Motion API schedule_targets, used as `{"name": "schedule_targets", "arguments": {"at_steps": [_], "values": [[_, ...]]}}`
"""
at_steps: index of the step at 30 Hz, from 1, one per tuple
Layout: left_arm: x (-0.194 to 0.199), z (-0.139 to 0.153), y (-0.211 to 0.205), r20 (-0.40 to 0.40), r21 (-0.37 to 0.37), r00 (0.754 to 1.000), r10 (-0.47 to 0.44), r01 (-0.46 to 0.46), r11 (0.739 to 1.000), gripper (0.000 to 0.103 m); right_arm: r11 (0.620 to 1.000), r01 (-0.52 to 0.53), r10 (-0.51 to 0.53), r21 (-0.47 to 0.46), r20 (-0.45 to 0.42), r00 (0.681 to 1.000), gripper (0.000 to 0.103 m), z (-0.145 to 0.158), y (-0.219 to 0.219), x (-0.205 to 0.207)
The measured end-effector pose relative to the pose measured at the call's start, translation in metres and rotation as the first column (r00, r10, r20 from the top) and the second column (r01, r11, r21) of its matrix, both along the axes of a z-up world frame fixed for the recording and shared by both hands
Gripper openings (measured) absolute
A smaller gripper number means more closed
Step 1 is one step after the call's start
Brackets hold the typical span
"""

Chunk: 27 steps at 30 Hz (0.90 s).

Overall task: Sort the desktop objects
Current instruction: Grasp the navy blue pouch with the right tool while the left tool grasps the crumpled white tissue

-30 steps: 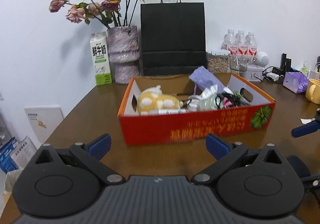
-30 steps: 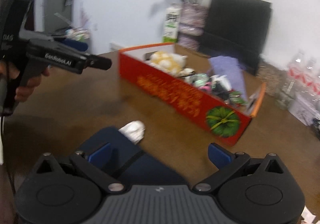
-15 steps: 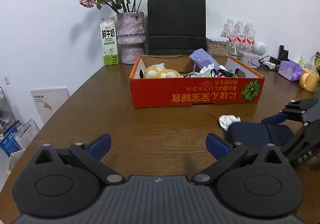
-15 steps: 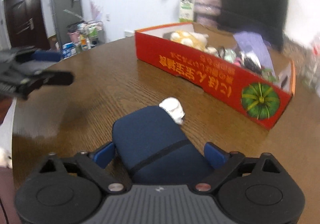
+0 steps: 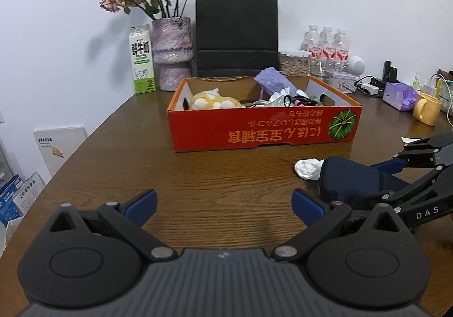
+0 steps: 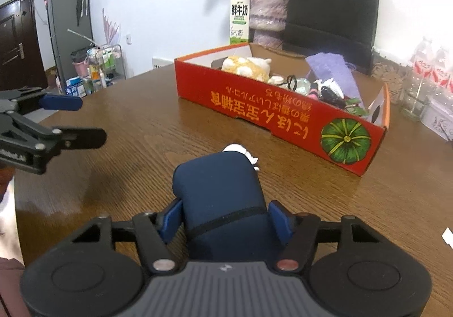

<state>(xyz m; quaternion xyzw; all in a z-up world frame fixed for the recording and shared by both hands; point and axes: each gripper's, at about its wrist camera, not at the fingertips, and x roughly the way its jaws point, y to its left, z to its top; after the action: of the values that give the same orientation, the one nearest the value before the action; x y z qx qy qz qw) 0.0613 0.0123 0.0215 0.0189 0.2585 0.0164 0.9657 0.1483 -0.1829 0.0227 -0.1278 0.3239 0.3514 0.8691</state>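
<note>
Two handheld grippers work a wood-grain table [image 5: 215, 175] beside a red cardboard box [image 5: 263, 133] printed with a green pumpkin; the right gripper [image 6: 226, 218] is closing its blue pads on a rounded navy soft case [image 6: 218, 186] banded by a thin black strap, the pads at the case's sides; the case lies in front of the box, touching a crumpled white paper wad [image 5: 307, 168] that sits between case and box; the left gripper [image 5: 223, 202] stands open over bare tabletop, well left of the case. Inside the box: a yellow plush toy [image 5: 215, 102], a purple cloth [image 5: 271, 80], tangled small items. Behind the box, a milk carton [image 5: 141, 60], a marbled vase of dried roses [image 5: 171, 53], a black paper bag [image 5: 236, 31]. Only the right wrist view shows a dark door [image 6: 17, 42] and a cluttered cart [image 6: 99, 68] far left of the box; only the left shows a yellow mug [image 5: 427, 109] to its right.
</note>
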Motion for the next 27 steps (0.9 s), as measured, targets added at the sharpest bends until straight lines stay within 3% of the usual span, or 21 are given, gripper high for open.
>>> {"name": "schedule_targets", "arguments": {"at_steps": [10, 21, 24, 27], "values": [[0.027, 0.000, -0.030, -0.007, 0.014, 0.998, -0.062, 0.062, 0.998, 0.103, 0.996, 0.056, -0.060, 0.068, 0.047, 0.997, 0.062, 0.016, -0.029, -0.004], [0.092, -0.021, -0.072, -0.072, 0.057, 0.991, -0.110, 0.115, 0.992, 0.102, 0.974, 0.193, -0.201, 0.120, 0.056, 0.978, 0.062, 0.012, -0.065, 0.022], [0.108, -0.028, -0.078, -0.092, 0.053, 0.989, -0.116, 0.121, 0.991, 0.096, 0.964, 0.222, -0.231, 0.144, 0.053, 0.971, 0.062, 0.006, -0.066, 0.031], [0.121, -0.034, -0.080, -0.119, 0.036, 0.987, -0.108, 0.113, 0.993, 0.081, 0.954, 0.238, -0.249, 0.183, 0.041, 0.968, 0.062, 0.000, -0.067, 0.039]]}}
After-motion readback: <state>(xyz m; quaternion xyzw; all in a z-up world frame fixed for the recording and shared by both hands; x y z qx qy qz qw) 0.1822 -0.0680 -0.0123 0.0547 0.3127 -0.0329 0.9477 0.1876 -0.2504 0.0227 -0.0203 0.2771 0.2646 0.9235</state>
